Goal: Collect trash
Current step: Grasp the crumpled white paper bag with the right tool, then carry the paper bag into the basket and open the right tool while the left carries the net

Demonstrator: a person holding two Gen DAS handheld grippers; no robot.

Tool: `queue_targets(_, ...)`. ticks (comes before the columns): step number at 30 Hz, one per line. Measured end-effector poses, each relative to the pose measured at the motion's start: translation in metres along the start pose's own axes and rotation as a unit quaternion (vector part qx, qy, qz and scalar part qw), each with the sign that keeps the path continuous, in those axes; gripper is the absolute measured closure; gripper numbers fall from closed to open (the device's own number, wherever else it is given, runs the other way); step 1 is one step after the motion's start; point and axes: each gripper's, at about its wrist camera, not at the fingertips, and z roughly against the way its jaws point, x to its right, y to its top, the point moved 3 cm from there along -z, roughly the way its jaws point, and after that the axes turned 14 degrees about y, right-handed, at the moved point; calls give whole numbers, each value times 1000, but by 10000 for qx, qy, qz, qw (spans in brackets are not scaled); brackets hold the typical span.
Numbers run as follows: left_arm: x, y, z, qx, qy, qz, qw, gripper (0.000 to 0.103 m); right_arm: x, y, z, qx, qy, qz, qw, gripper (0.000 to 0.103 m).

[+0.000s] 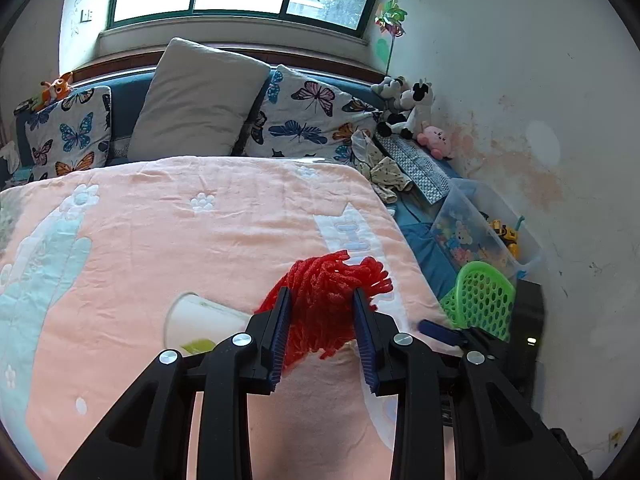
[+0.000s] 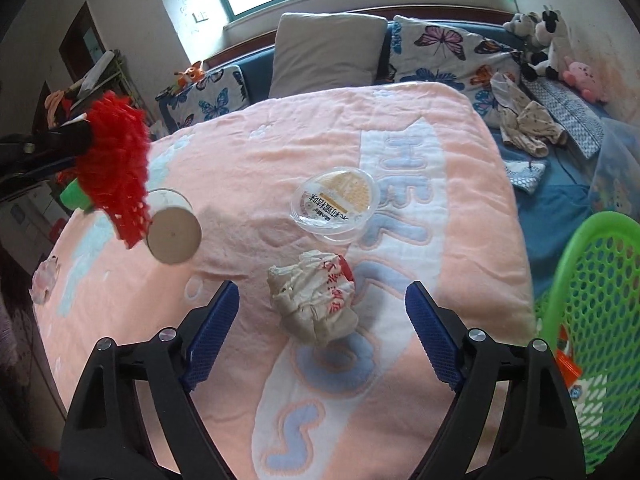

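Observation:
My left gripper (image 1: 322, 294) is shut on a tuft of red yarn (image 1: 336, 276) and holds it above the pink blanket (image 1: 200, 240); the same tuft (image 2: 116, 168) shows at the left of the right wrist view. A white paper cup (image 2: 174, 232) lies on its side on the blanket just under it. My right gripper (image 2: 322, 286) stands open over a crumpled paper wrapper (image 2: 316, 300), whose sides are well apart from both pads. A clear plastic tub with a yellow label (image 2: 336, 204) lies just beyond the wrapper.
A green perforated basket (image 2: 592, 320) holding some scraps stands off the blanket's right edge. Butterfly pillows (image 1: 304, 116), a grey pillow, plush toys (image 1: 412, 108) and a clear toy box (image 1: 480, 232) line the far side and the wall. Loose clothes (image 2: 524, 124) lie at the right.

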Motion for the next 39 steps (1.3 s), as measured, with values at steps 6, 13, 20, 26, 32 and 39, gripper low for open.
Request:
queue_targets(6, -3, -4, 9, 31, -83, 5, 10000, 73, 4, 2, -23, -168, 8, -66, 9998, 27)
queue_targets(13, 1, -10, 9, -26, -140, 1, 9999, 73, 5, -1, -26, -220, 129, -163, 9995, 43)
queue_targets(20, 8, -18, 6, -138, -172, -6, 9998, 73, 0, -6, -9, -118, 146, -143, 9997, 52)
queue_targets(26, 14, -24, 6, -203, -222, -14, 9995, 73, -3, -11, 11, 18, 134, -167, 9998, 52)
queue_targets(32, 22, -30, 5, -307, -328, -13, 9990, 73, -4, -20, 32, 121, 63, -171, 9998, 52)
queue_targets(39, 37, -34, 6, -336, -444, -108, 9984, 73, 1, -27, 56, 295, -50, -245, 9993, 53)
